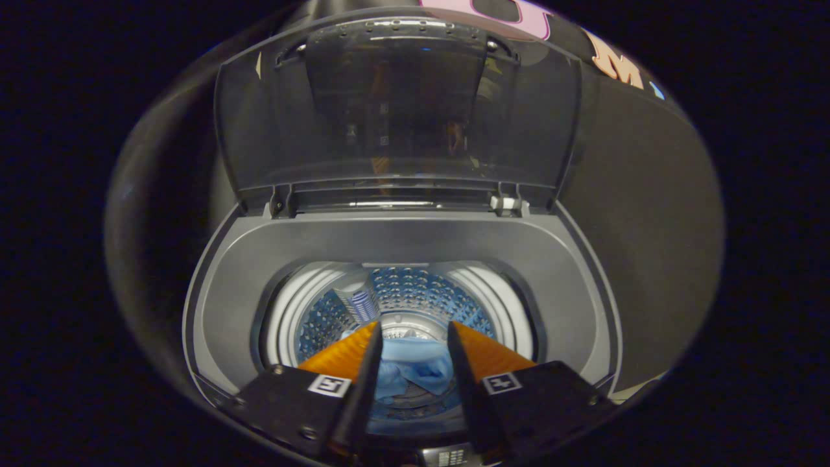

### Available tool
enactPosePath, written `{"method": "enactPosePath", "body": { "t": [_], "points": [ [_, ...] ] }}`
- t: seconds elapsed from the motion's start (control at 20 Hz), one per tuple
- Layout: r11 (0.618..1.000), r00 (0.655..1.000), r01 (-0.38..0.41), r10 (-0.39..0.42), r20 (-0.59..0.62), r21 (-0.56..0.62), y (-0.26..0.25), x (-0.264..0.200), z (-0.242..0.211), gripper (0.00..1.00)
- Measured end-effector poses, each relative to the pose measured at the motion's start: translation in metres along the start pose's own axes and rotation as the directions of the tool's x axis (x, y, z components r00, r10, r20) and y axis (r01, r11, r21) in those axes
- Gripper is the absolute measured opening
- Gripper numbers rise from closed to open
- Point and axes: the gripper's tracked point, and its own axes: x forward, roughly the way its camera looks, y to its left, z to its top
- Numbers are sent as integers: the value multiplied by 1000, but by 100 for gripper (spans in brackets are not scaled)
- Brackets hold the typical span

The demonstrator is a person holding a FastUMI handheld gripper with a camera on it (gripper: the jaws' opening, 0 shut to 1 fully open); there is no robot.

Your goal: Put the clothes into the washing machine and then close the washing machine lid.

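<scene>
Gripper positioned above the open top of the washing machine, pointing down into the drum. Fingers spread moderately apart, gripping nothing, tips apart with a clear gap between them. Blue clothes lying at the bottom of the drum, visible through the gap between the fingers, beneath and beyond the tips, not touching them. Washing machine lid raised upright at the rear on its hinges, beyond the drum, not yet closed.
</scene>
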Motion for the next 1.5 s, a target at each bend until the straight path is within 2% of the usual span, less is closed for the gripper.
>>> {"method": "enactPosePath", "body": {
  "t": [0.15,0.25,0.6,0.8,1.1,1.25,1.4,1.5],
  "points": [
    [999,999,-33,33,13,0,7,-7,3,100],
    [998,998,-54,54,42,-15,12,-15,10,97],
    [998,974,-24,36,224,-58,15,-70,55,98],
    [997,916,-14,43,399,-75,22,-120,101,97],
    [999,819,1,31,574,-54,18,-202,159,97],
    [999,776,-4,33,630,-47,12,-237,184,96],
    [1000,760,5,16,650,-30,7,-255,202,96],
    [999,738,-31,43,674,-30,12,-261,215,96]
  ]
}}
